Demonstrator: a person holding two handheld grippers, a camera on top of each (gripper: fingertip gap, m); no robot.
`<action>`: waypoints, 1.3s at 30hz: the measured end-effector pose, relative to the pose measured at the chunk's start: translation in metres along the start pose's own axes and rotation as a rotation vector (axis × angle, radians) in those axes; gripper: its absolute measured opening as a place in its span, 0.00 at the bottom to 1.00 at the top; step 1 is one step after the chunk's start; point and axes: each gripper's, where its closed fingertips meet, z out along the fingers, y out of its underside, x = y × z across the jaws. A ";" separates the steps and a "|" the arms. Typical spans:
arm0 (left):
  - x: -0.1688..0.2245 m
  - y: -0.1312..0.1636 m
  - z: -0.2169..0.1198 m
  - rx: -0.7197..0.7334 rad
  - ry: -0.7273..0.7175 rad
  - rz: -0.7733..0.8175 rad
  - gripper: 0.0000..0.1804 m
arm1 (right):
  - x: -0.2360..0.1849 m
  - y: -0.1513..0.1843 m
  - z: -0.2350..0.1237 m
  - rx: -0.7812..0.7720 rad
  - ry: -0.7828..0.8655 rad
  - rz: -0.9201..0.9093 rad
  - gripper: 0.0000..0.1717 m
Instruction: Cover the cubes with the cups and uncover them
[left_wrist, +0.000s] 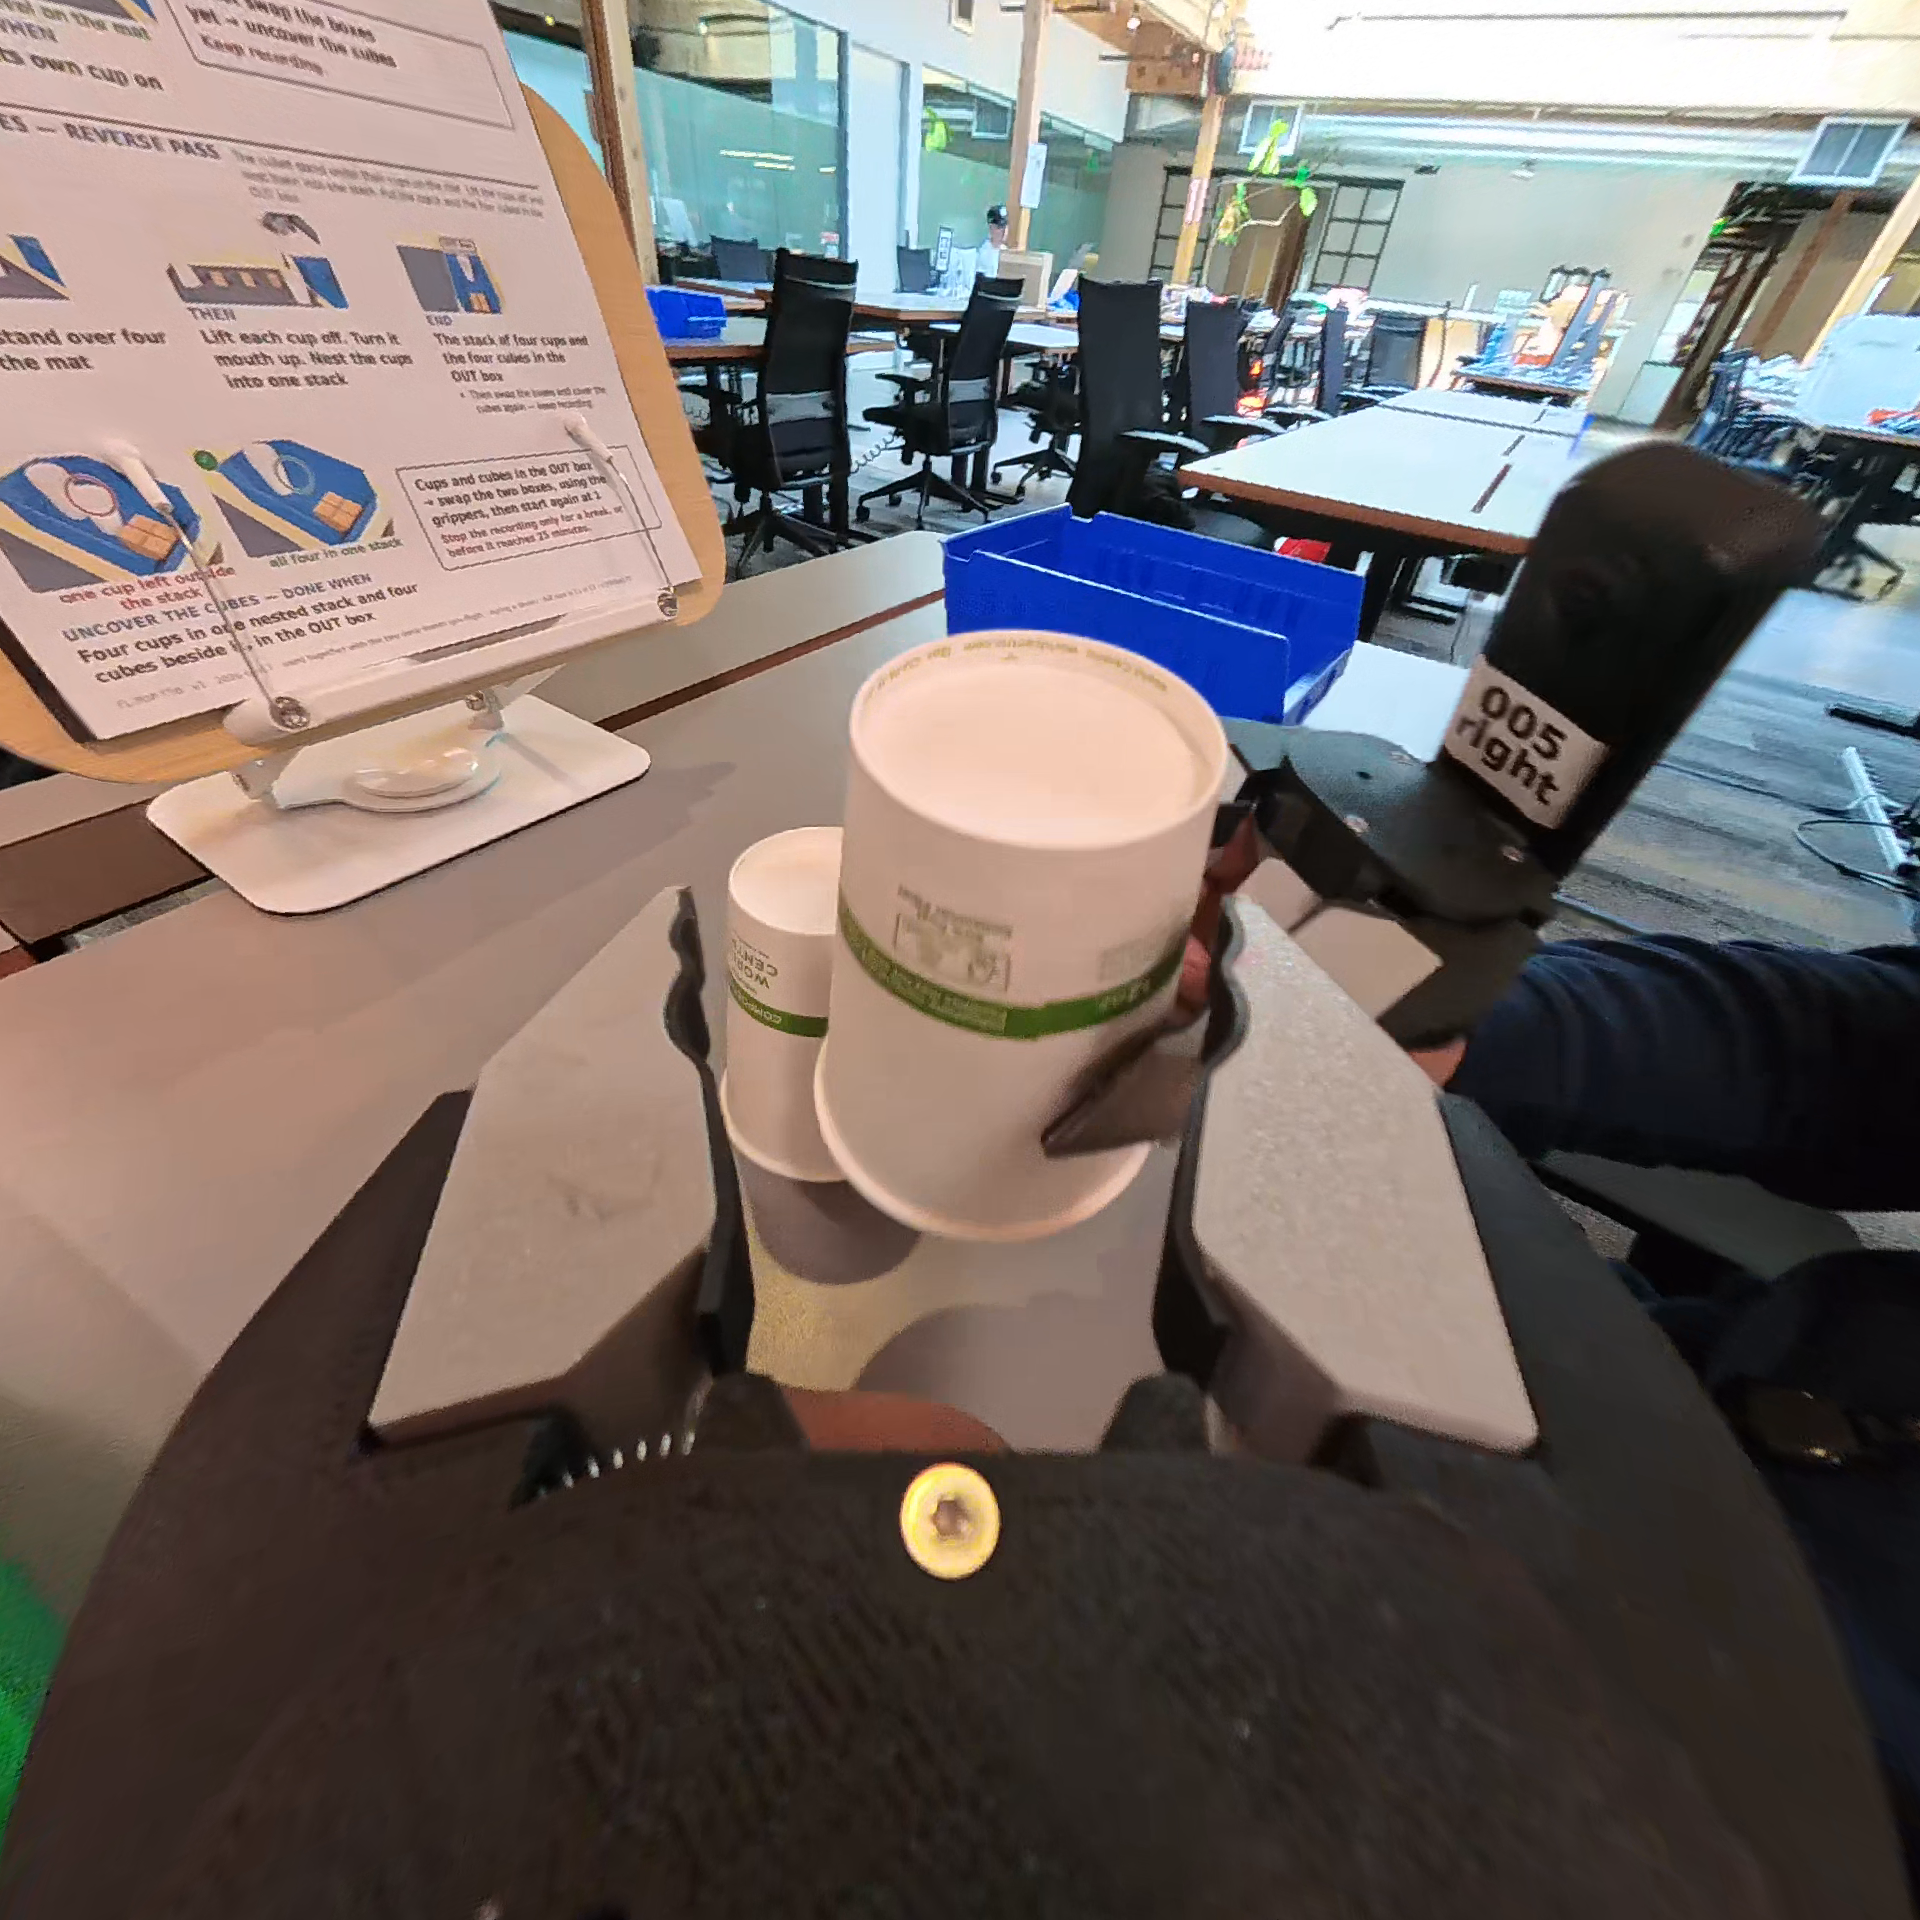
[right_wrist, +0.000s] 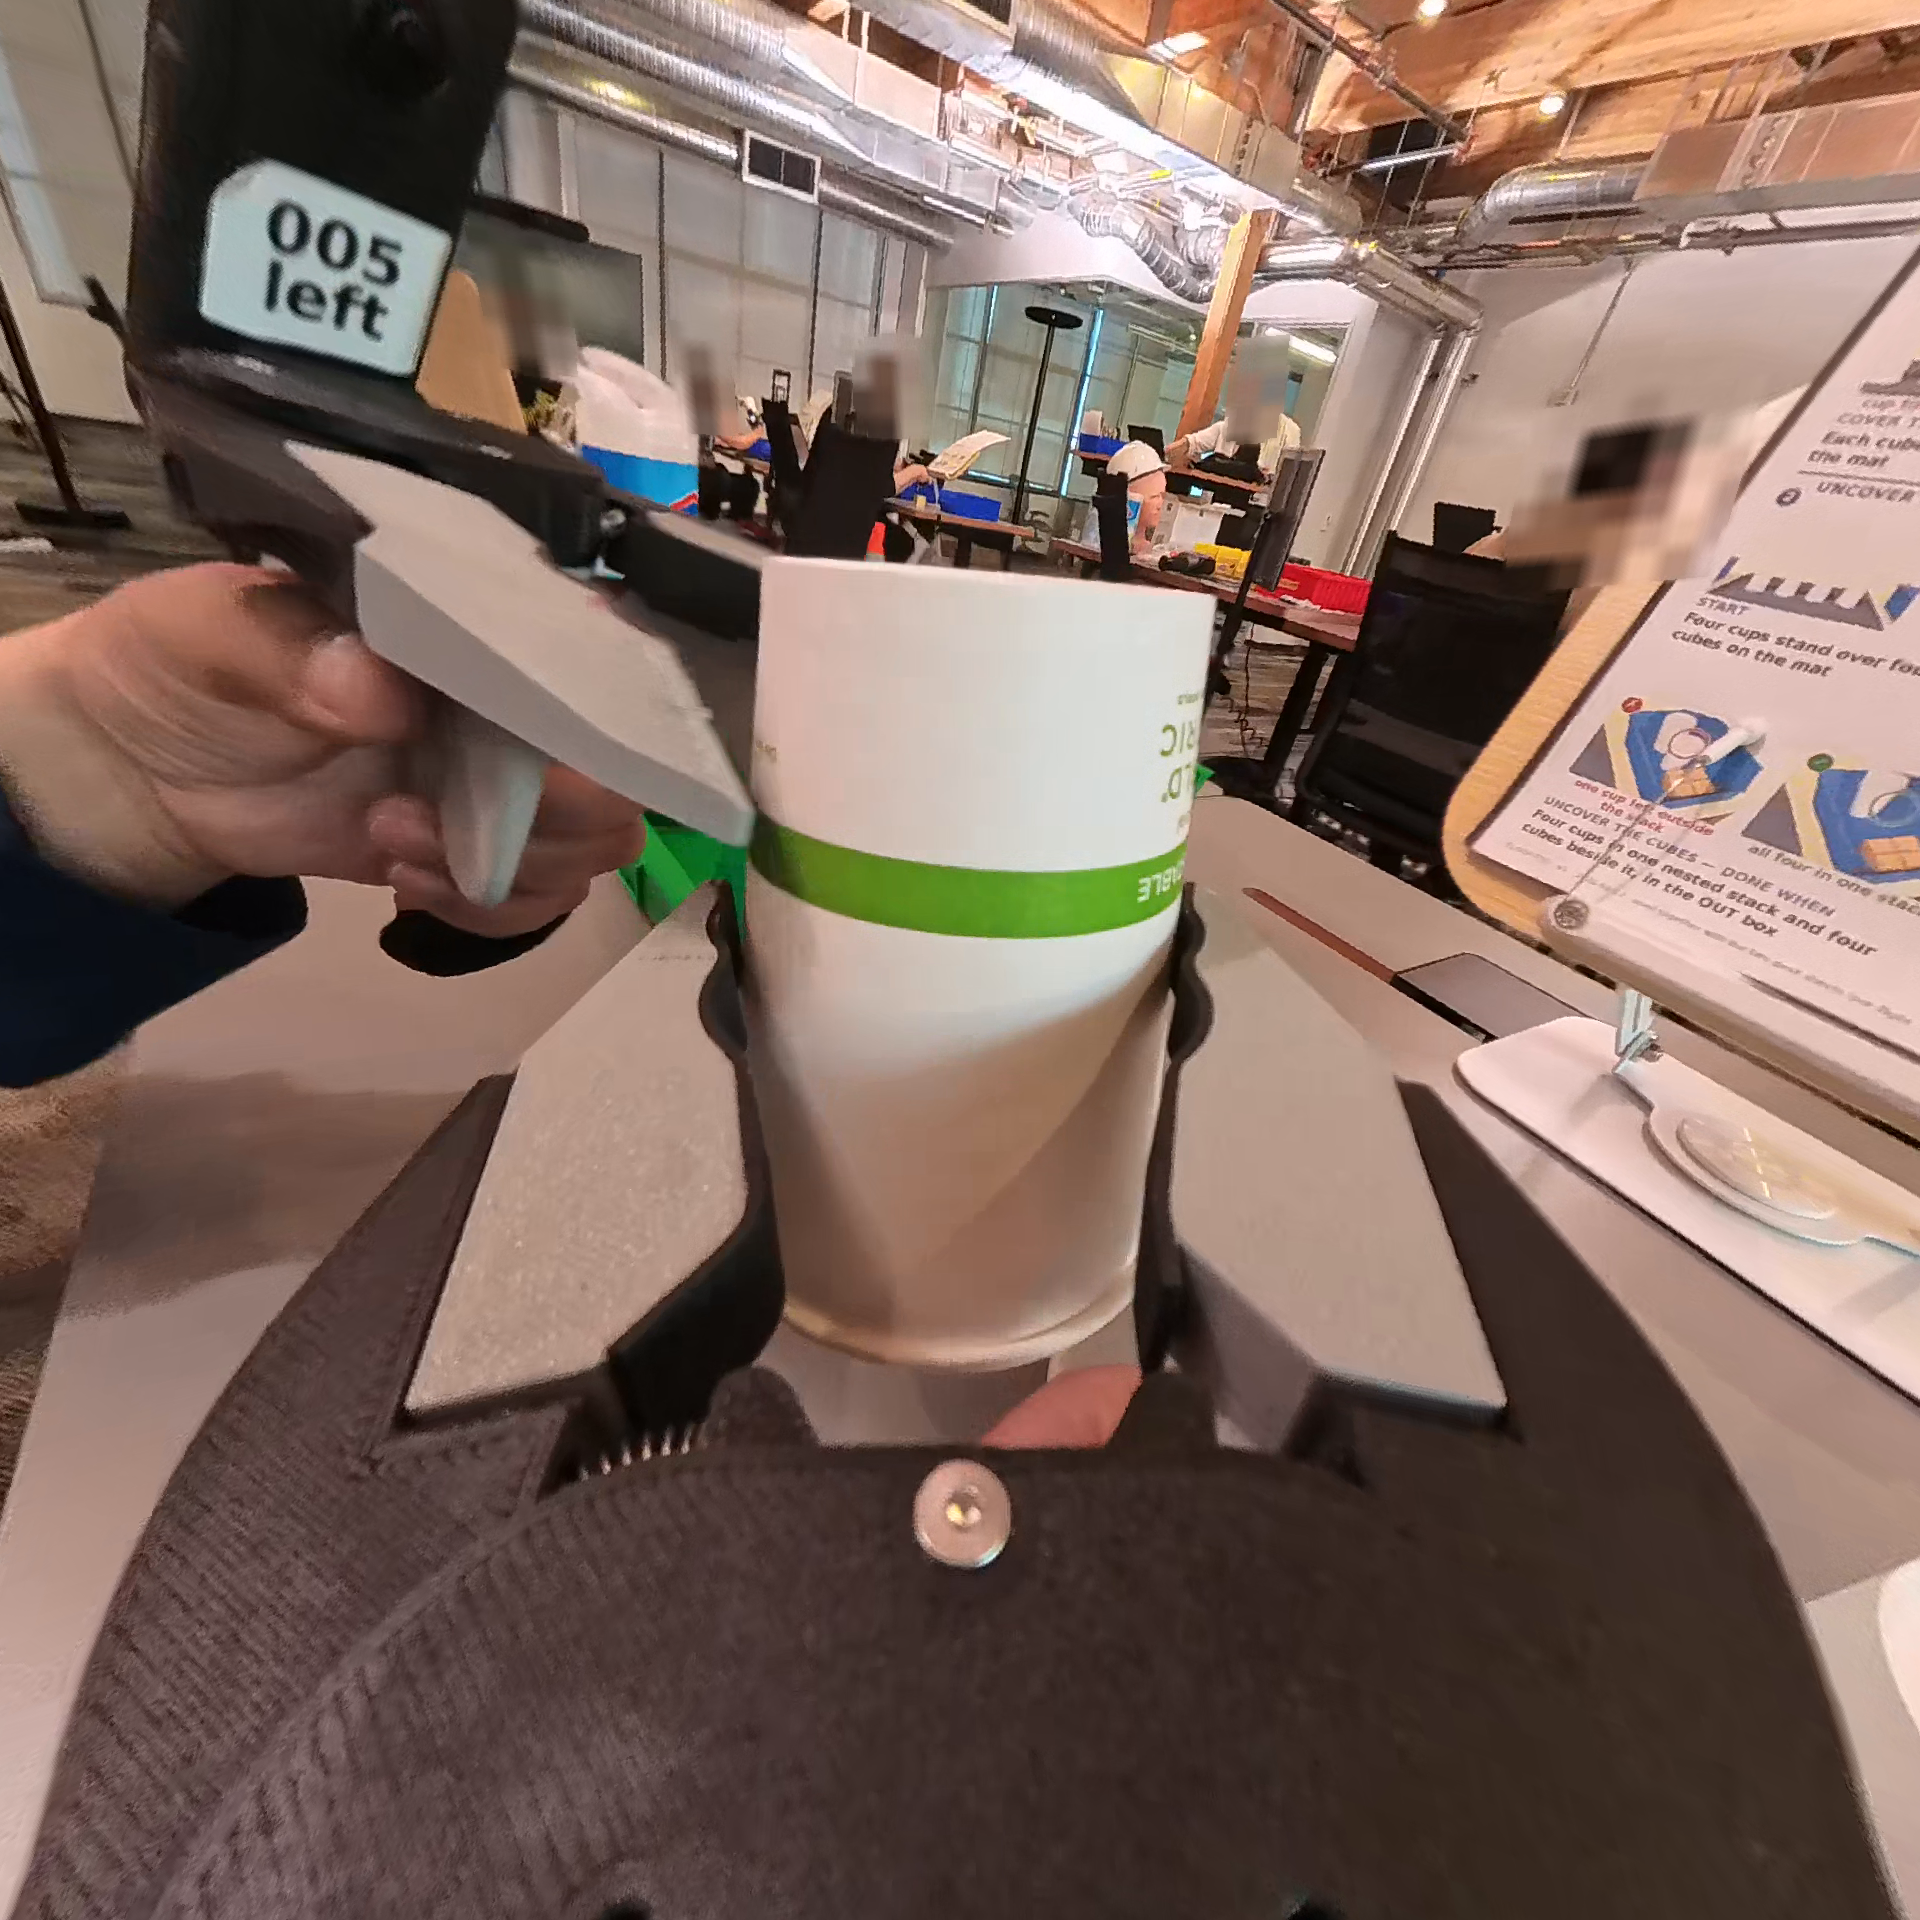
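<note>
The right gripper (right_wrist: 951, 977) pinches an upside-down white paper cup with a green band (right_wrist: 977, 935), and the left gripper (left_wrist: 956, 987) is spread wide around that cup.

Work surface: grey table (left_wrist: 260, 1039), matte, with a dark brown seam strip (right_wrist: 1320, 935) running across it ahead and right of the right jaws. Resting on it:
- white flat-based document stand (left_wrist: 395, 810), ahead and left of the left jaws, holding a printed instruction sheet (left_wrist: 312, 343) on a wood-toned backboard (tilted back).
- blue plastic bin (left_wrist: 1153, 613), far edge, ahead and right of the left jaws.
- white paper cup (left_wrist: 774, 997), green band, mouth down, between the left jaws; contact with the tabletop hidden.
</note>
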 end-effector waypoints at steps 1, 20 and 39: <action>0.001 0.001 0.004 -0.011 -0.003 -0.002 0.54 | -0.002 0.001 0.001 -0.006 0.003 -0.023 0.47; -0.075 -0.030 0.001 0.161 -0.349 -0.112 0.43 | 0.024 0.005 -0.013 0.000 0.165 -0.052 0.35; -0.117 0.067 0.030 -0.124 -0.578 -0.094 0.44 | 0.055 -0.013 -0.035 0.059 0.230 0.032 0.35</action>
